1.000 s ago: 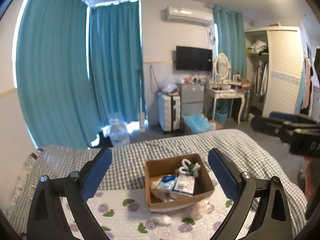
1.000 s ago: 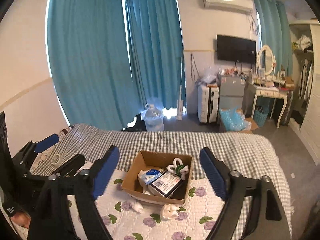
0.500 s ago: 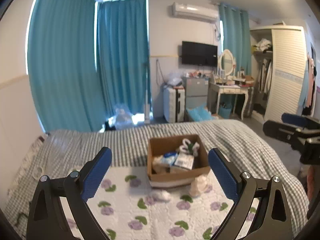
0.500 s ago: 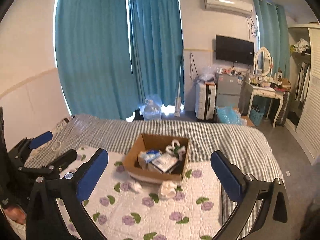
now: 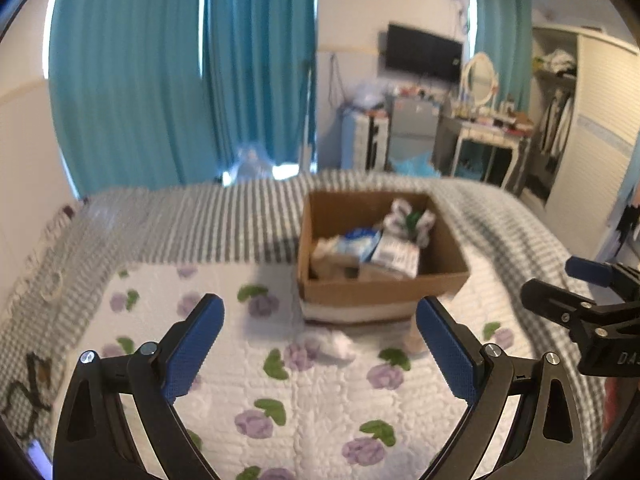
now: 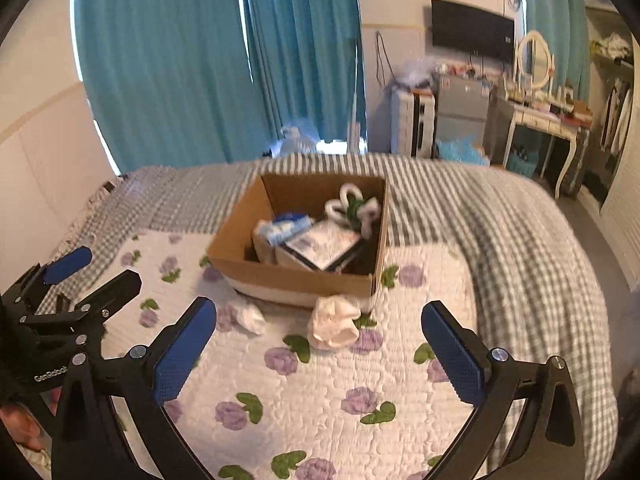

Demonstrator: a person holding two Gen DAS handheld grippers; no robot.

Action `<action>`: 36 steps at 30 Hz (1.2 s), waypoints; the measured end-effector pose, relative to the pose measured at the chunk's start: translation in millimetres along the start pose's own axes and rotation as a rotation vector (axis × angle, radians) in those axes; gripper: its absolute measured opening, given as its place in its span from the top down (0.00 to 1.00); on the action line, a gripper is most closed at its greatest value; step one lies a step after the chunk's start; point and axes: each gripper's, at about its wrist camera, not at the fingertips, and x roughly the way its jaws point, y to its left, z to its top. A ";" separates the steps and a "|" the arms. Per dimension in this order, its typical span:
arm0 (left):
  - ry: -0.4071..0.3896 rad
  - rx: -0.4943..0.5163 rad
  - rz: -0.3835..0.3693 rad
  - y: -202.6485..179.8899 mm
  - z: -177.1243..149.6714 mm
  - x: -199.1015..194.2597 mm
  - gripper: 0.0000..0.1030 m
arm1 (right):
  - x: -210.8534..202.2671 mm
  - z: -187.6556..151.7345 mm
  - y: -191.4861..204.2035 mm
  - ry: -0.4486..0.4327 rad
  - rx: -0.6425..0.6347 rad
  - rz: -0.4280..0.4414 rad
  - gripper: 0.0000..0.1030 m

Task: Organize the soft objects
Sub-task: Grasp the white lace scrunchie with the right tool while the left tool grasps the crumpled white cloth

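An open cardboard box (image 5: 380, 292) (image 6: 280, 276) stands on a floral quilt (image 5: 320, 400) (image 6: 320, 392) on the bed and holds soft packets and a white-and-green bundle (image 6: 354, 208). Two crumpled white soft items lie on the quilt before it: a small one (image 6: 250, 316) (image 5: 334, 342) and a larger cream one (image 6: 334, 322), half hidden behind a finger in the left wrist view (image 5: 414, 338). My left gripper (image 5: 320, 336) is open and empty, above the quilt short of the box. My right gripper (image 6: 318, 336) is open and empty, with the cream item between its fingers, farther off.
A grey checked blanket (image 6: 500, 220) covers the rest of the bed. Teal curtains (image 5: 180, 80), a suitcase (image 6: 412, 122), a dressing table (image 6: 548, 120) and a wardrobe (image 5: 592, 120) stand beyond the bed. Each gripper shows at the edge of the other's view (image 5: 592, 312) (image 6: 60, 312).
Both grippers have tilted down and moved closer to the bed. The box and the loose white items now look larger and nearer. Both stay open.
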 end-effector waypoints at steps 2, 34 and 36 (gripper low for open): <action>0.036 -0.007 0.004 2.0 -8.4 24.2 0.04 | 22.2 -4.5 -5.6 0.030 0.009 0.000 0.00; 0.244 0.028 -0.115 -2.7 -77.0 177.3 0.56 | 191.7 -51.7 -28.9 0.250 0.048 0.069 0.77; 0.246 0.040 -0.121 -3.6 -77.8 169.9 0.59 | 185.1 -49.7 -27.3 0.242 0.045 0.070 0.78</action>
